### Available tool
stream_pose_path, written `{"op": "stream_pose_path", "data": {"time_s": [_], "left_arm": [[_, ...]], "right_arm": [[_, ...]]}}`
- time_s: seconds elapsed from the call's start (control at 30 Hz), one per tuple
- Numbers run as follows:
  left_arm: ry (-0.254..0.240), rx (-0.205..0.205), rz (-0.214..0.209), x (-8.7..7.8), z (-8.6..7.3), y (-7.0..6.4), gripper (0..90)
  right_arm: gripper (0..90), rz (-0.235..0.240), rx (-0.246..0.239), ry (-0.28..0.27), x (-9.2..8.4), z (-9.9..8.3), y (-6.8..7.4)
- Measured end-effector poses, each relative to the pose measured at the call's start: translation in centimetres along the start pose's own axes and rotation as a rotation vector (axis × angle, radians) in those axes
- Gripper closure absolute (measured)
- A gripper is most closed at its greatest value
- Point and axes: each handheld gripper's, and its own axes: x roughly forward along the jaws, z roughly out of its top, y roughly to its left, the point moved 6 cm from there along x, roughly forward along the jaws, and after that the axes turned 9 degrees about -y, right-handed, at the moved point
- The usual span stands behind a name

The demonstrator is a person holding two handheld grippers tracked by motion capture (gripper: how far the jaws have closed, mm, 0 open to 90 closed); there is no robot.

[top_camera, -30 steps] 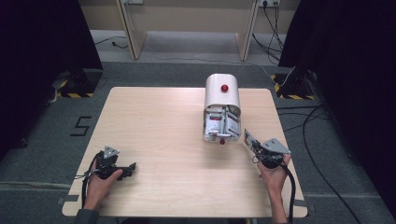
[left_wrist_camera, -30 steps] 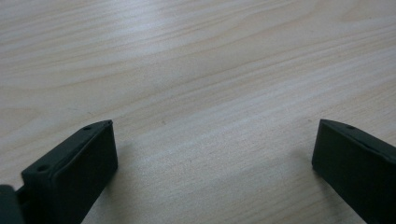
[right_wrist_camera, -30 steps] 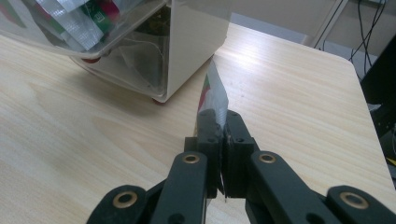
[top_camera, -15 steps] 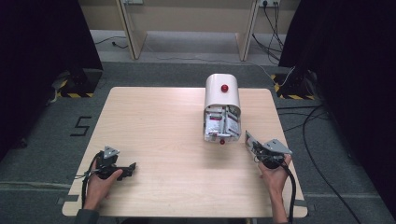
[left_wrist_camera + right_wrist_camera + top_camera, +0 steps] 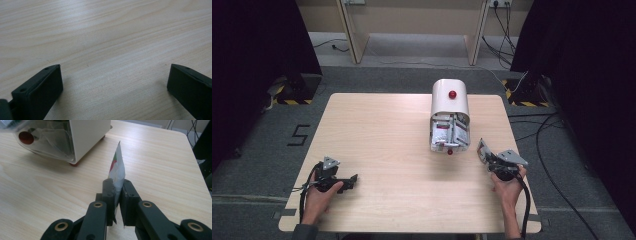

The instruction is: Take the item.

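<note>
A white rounded dispenser box [image 5: 450,100] with a red button on top lies on the wooden table [image 5: 382,130], right of centre. Its clear front end [image 5: 449,135] shows packets inside. My right gripper [image 5: 490,156] sits just right of that front end, shut on a small white packet [image 5: 482,149]. In the right gripper view the packet [image 5: 117,169], printed red and green, stands on edge between the shut jaws of the right gripper [image 5: 117,187], with the box [image 5: 82,135] ahead to the left. My left gripper [image 5: 352,180] rests low at the front left; it [image 5: 115,67] is open over bare wood.
The table's right edge [image 5: 518,150] runs close beside my right hand. Cables [image 5: 557,130] lie on the floor to the right. Dark curtains stand on both sides, and wooden furniture legs [image 5: 349,30] are behind the table.
</note>
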Motion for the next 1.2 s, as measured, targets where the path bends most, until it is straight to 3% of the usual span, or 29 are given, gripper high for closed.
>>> {"op": "stream_pose_path", "data": {"time_s": [0.53, 0.83, 1.2], "left_arm": [[0.0, 0.0, 0.0, 0.0, 0.0, 0.0, 0.0], [0.0, 0.0, 0.0, 0.0, 0.0, 0.0, 0.0], [0.0, 0.0, 0.0, 0.0, 0.0, 0.0, 0.0]], "right_arm": [[73.6, -0.023, 0.018, 0.014, -0.1, -0.1, -0.5], [67.1, -0.072, -0.017, 0.057, -0.1, -0.5, -1.2], [62.7, -0.087, -0.013, 0.086, -0.1, -0.9, -1.6]]}}
